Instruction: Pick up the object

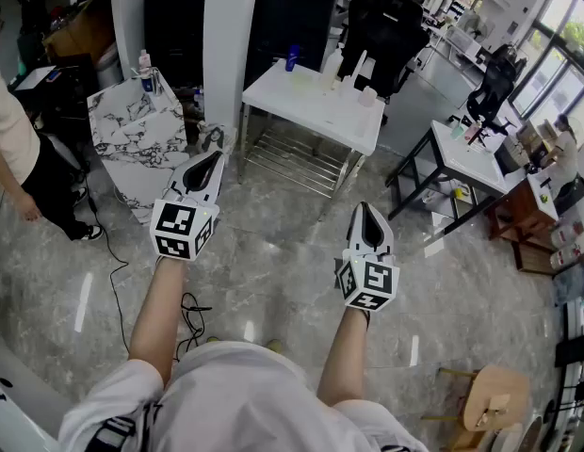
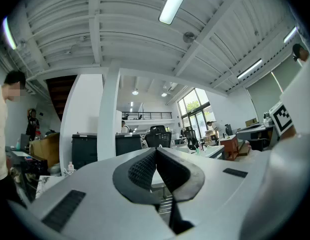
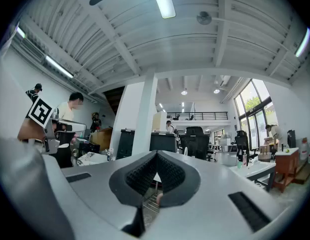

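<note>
Both arms are reaching fwd over the grey floor (image 1: 273,262), well short of the white table (image 1: 353,125). The left gripper (image 1: 215,158) is pressing its jaw tips together, nothing btwn them. The right gripper (image 1: 366,210) is doing the same: tips meeting, empty. Which thing is the one to pick up? Can't tell. Small pale items are sitting on the white table w/ a blue bottle (image 1: 291,58) standing upright at its far edge; their shapes and long axes are too small to read. A marble-top table (image 1: 132,149) is standing left of it, and a person (image 1: 9,130) at far left.
</note>
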Tool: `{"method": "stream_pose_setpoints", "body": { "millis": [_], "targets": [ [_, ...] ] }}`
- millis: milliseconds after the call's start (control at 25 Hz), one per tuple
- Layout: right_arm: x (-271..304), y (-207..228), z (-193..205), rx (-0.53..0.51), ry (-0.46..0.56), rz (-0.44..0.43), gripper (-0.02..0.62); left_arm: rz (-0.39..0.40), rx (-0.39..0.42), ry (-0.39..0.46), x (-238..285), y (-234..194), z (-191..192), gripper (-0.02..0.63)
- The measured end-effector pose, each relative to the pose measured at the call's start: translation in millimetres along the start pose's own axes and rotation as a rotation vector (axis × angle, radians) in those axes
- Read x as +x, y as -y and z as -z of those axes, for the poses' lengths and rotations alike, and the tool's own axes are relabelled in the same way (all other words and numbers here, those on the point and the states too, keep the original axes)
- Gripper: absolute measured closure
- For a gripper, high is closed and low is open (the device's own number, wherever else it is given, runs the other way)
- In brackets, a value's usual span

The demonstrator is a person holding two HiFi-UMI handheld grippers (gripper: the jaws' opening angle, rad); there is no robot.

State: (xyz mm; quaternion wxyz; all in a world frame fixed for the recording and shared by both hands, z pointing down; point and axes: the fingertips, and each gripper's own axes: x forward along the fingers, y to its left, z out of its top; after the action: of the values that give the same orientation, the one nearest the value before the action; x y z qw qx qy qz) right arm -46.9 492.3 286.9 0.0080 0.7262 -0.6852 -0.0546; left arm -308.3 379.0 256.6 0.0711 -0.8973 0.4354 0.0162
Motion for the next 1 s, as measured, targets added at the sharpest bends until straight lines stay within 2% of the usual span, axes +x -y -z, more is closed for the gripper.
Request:
{"method": "stream_pose_setpoints", "body": {
  "millis": [480,680,1000],
  "targets": [
    [-2,20,13,0.043,-0.014,0.002,0.591,0.006,0.034,-0.021,5,18,8,0.586],
    [-2,35,13,0.076,0.015,-0.008,0.589,0.019,0.056,-0.031,16,30,9,0.586],
    [8,73,14,0.105,0.040,-0.018,0.589,-0.002,0.040,-0.031,38,54,9,0.584]
  ]
}}
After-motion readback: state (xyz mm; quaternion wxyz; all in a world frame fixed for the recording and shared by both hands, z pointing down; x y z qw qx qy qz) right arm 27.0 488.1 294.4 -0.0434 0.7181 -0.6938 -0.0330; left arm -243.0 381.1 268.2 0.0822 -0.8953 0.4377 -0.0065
